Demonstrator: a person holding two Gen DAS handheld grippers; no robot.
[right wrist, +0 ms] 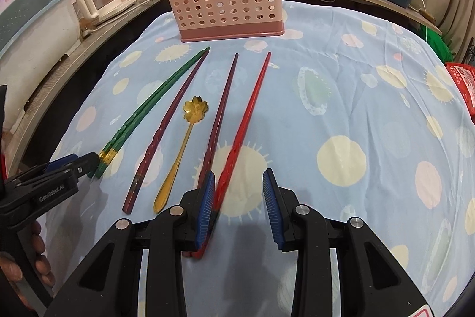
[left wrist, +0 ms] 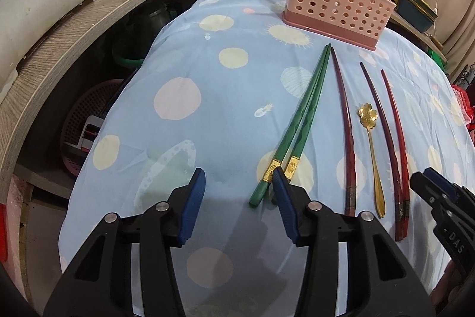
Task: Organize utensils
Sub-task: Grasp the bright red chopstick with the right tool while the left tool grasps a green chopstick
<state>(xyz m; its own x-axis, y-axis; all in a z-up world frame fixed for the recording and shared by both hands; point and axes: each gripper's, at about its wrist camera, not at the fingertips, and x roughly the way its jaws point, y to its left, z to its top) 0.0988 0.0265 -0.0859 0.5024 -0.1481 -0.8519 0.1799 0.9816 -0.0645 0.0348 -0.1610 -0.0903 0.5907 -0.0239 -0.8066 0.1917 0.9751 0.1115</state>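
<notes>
Both grippers hang low over the near end of the table. My left gripper (left wrist: 239, 180) has its jaws apart with nothing between the blue pads; its right-hand finger (left wrist: 285, 207) sits just at the butt ends of the green chopsticks (left wrist: 308, 106) without clamping them. My right gripper (right wrist: 239, 183) is parted too, and the red chopstick (right wrist: 246, 121) runs up along the inside of its left pad (right wrist: 206, 207), its butt end under that finger; whether the pad presses on it I cannot tell, and the other pad stands clear.

Laid out on the blue cloth (right wrist: 356, 85) with its pale dots, the utensils fan toward the pink perforated holder (right wrist: 225, 2). From left: the two green chopsticks, lying tight together with gold bands near the butts; a dark maroon chopstick (right wrist: 175, 112), its tip close to the green tips; a gold spoon (right wrist: 184, 144) with a flower-shaped bowl, lying apart between maroon sticks; a second maroon chopstick (right wrist: 221, 109); then the red one. The last two converge at their butts.

That holder stands upright at the far end of the cloth, a few utensils already poking from its right compartment. To the right of the red chopstick the cloth lies bare to its edge. On the left, the cloth drops off beside a grey wooden counter (left wrist: 59, 28), near the green pair.
</notes>
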